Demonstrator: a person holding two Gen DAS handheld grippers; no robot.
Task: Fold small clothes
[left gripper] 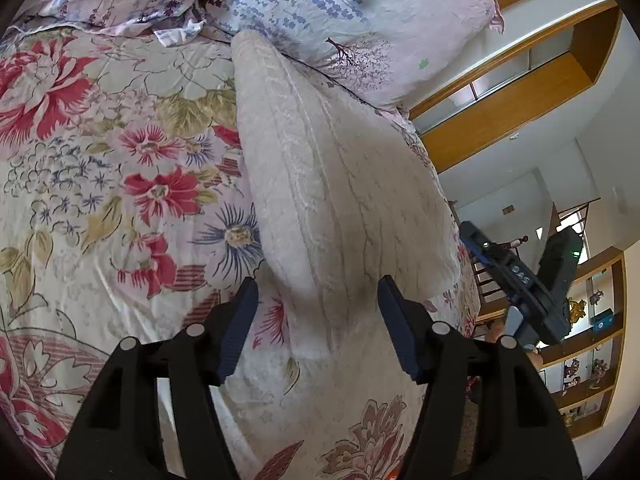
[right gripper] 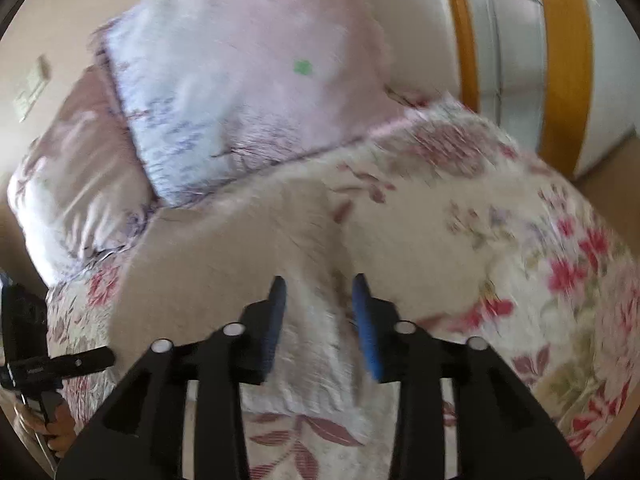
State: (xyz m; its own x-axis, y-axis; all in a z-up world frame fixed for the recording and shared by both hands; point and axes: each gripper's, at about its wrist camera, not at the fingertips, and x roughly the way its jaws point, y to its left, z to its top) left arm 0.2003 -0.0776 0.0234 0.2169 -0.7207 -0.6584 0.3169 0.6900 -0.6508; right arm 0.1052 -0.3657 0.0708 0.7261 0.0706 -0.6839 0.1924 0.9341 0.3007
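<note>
Lying on the quilt (left gripper: 120, 168) just ahead of both open, empty grippers, left (left gripper: 316, 320) and right (right gripper: 320, 320), the garment (left gripper: 340, 200) appears light, limp and textured, so a pinch at its near hem seems best.

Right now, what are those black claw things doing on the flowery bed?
A person is holding two grippers and folding a small beige garment on the floral bedspread. The left gripper is open, with the cloth's near end lying between its fingers. The right gripper is also open over the cloth, though that view is blurry. Pillows sit behind.
</note>
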